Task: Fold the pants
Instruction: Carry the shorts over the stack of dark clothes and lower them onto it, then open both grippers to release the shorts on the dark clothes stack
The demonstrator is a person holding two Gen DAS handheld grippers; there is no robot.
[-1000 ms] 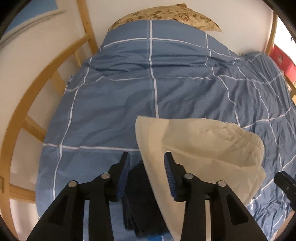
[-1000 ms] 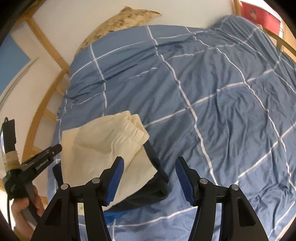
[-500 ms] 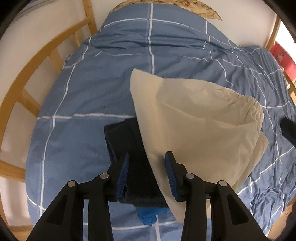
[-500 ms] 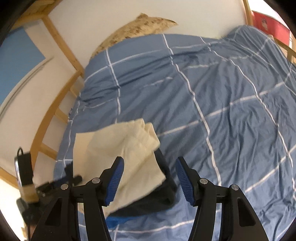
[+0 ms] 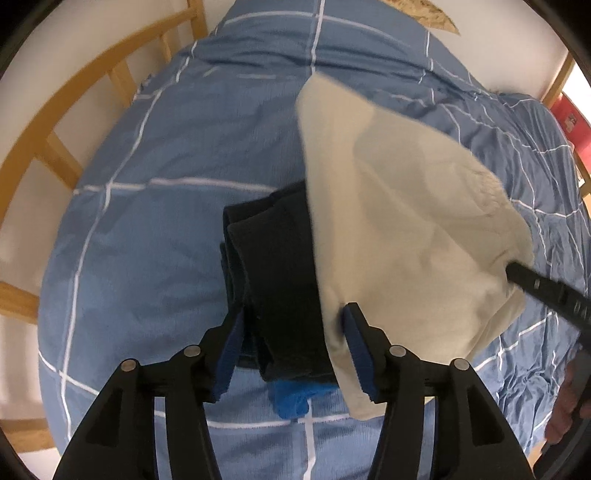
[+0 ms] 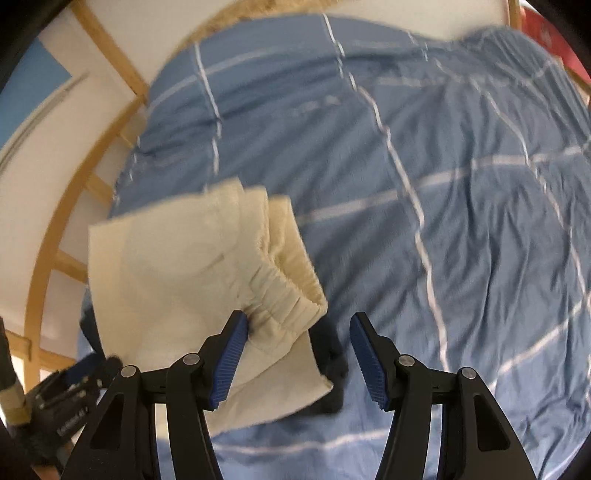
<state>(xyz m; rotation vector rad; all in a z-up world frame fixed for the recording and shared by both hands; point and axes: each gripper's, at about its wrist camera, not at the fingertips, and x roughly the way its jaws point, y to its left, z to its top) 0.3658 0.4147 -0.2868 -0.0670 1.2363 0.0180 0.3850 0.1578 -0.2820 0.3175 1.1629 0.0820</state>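
Note:
Folded cream pants [image 5: 413, 236] lie on top of a stack of folded dark clothes [image 5: 280, 273] on the blue checked bed. Their elastic waistband shows in the right wrist view [image 6: 280, 291]. My left gripper [image 5: 293, 347] is open, its jaws on either side of the near end of the stack, over the dark clothes and the cream edge. My right gripper [image 6: 297, 350] is open, with its jaws on either side of the waistband corner of the cream pants [image 6: 184, 295]. The right gripper's tip [image 5: 543, 291] pokes in beside the pants in the left wrist view.
The blue duvet with white lines [image 6: 424, 166] covers the bed. A wooden bed rail [image 5: 92, 99] runs along the left by the white wall. A patterned pillow [image 5: 424, 14] lies at the head. A bright blue garment [image 5: 291, 398] peeks out under the stack.
Both grippers have moved closer to the stack. The left one now straddles its near end, and the right one has dropped to the waistband corner. Both stay open.

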